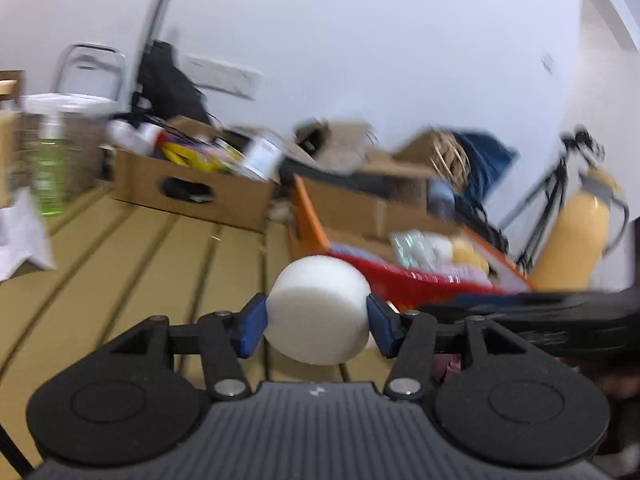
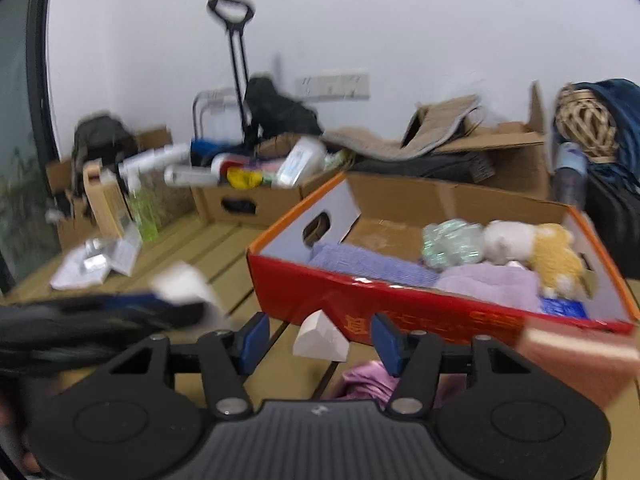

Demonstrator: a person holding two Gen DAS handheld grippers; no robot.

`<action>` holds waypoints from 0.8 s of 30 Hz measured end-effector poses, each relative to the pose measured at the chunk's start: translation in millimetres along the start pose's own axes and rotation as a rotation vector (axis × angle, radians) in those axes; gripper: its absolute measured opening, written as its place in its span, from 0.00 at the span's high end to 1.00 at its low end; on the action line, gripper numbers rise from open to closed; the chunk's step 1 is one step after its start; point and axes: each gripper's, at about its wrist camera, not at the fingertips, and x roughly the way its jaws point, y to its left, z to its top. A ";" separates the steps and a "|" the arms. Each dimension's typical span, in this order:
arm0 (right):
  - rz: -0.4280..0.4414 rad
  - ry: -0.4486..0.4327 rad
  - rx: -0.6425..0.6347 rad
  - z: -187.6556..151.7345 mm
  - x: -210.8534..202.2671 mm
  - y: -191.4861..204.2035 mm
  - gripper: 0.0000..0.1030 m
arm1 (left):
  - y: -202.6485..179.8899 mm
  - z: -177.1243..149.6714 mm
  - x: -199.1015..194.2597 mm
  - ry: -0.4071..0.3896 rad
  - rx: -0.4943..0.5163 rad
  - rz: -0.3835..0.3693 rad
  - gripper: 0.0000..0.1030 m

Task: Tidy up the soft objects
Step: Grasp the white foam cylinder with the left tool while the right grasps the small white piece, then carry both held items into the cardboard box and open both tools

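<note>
My left gripper (image 1: 317, 322) is shut on a white foam cylinder (image 1: 319, 310) and holds it above the tan slatted floor, left of the red box (image 1: 420, 284). In the right wrist view the left gripper shows as a dark blur at the left with the white foam (image 2: 182, 284). My right gripper (image 2: 320, 338) is open and empty; a white house-shaped foam block (image 2: 320, 340) lies on the floor between its fingers. The red box (image 2: 360, 304) holds purple towels (image 2: 480, 280), a pale green soft thing (image 2: 452, 240), a white plush (image 2: 508, 240) and a yellow plush (image 2: 556, 256).
A pink cloth (image 2: 368, 380) lies under my right gripper. A cardboard box of bottles (image 2: 260, 196) stands behind, with a green bottle (image 2: 144, 212), a trolley handle (image 2: 236, 60) and more boxes by the wall. An orange flask (image 1: 576, 240) stands at right.
</note>
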 end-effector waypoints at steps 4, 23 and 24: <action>-0.004 0.072 -0.005 -1.0 38.6 8.5 0.58 | 6.5 -0.6 -23.3 -0.031 -0.030 0.021 0.47; 0.018 -0.209 0.090 -67.0 -215.6 10.0 0.83 | -86.0 -35.9 -130.4 0.004 0.059 -0.057 0.47; 0.002 -0.216 0.095 -77.1 -230.4 8.3 0.83 | -92.5 -38.2 -136.8 -0.001 0.060 -0.061 0.47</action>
